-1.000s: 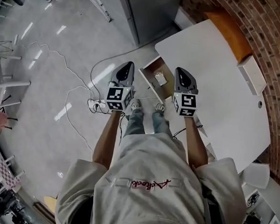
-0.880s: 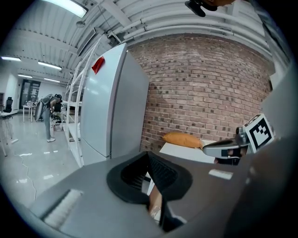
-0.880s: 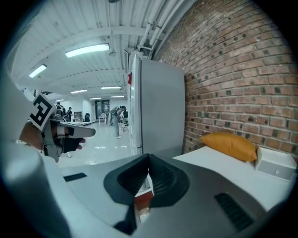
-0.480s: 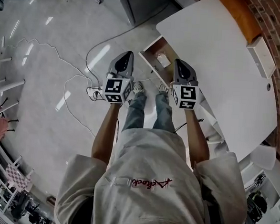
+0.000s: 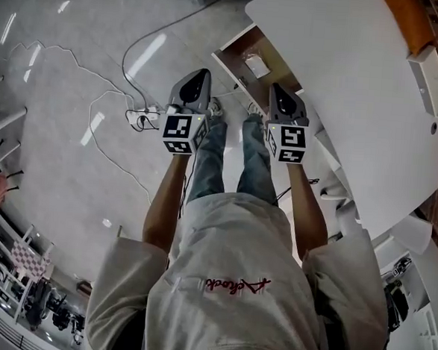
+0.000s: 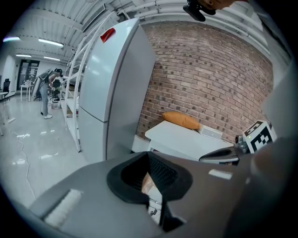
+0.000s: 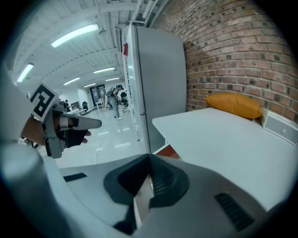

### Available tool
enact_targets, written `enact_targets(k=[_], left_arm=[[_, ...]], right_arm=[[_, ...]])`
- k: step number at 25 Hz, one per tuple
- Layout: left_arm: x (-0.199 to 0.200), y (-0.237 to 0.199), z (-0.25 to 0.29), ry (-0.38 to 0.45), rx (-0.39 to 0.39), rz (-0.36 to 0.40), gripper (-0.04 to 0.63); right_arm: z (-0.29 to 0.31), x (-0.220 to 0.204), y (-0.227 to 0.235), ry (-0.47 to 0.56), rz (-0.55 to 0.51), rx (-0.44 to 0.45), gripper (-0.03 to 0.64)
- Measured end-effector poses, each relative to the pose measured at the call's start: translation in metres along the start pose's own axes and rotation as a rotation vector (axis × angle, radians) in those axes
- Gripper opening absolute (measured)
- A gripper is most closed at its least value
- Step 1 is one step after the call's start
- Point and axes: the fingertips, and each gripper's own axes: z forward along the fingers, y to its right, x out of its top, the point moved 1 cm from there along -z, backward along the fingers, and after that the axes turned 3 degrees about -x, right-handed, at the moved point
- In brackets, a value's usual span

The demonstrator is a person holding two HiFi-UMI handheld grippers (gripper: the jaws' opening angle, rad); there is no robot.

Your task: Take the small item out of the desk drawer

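The white desk (image 5: 346,75) has a wooden drawer (image 5: 237,51) pulled open at its left edge. A small pale item (image 5: 255,64) lies inside the drawer. My left gripper (image 5: 201,76) hangs over the floor just left of the drawer front, shut and holding nothing. My right gripper (image 5: 277,88) hovers at the drawer's near end by the desk edge, a little short of the item, also shut and empty. In the right gripper view the shut jaws (image 7: 149,159) point along the desk (image 7: 223,135), and the drawer's corner (image 7: 167,151) peeks out just past them.
White cables and a power strip (image 5: 137,116) trail over the grey floor at the left. An orange cushion (image 7: 233,104) and a white box (image 5: 428,69) lie on the desk by the brick wall. A tall grey cabinet (image 6: 111,88) stands behind the desk.
Both grippers have come forward toward the open drawer, which now lies right ahead of their tips. Both stayed shut.
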Motion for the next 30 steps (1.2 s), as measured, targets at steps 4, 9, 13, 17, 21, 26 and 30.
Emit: enact_targets(k=[4, 9, 13, 17, 21, 26, 30], left_arm=[[-0.024, 0.002, 0.004, -0.026, -0.003, -0.017, 0.008], [-0.044, -0.001, 0.015, -0.036, -0.001, -0.03, 0.008], [-0.06, -0.003, 0.025, -0.049, -0.011, -0.036, 0.008], [-0.075, -0.003, 0.038, -0.065, -0.037, -0.026, 0.008], [-0.084, -0.006, 0.046, -0.067, -0.04, -0.029, 0.008], [-0.094, -0.009, 0.045, -0.071, -0.035, -0.05, 0.008], [-0.099, -0.01, 0.044, -0.072, -0.039, -0.065, 0.008]], right_arm=[[0.004, -0.031, -0.005, -0.049, 0.008, 0.018, 0.011], [0.015, -0.059, -0.009, -0.087, 0.007, 0.041, 0.011], [0.027, -0.077, -0.011, -0.113, 0.007, 0.046, 0.011], [0.046, -0.091, -0.01, -0.137, -0.006, 0.053, 0.011], [0.071, -0.1, -0.003, -0.162, -0.026, 0.049, 0.011], [0.101, -0.104, -0.007, -0.205, -0.083, 0.058, 0.012], [0.127, -0.106, -0.007, -0.23, -0.098, 0.058, 0.012]])
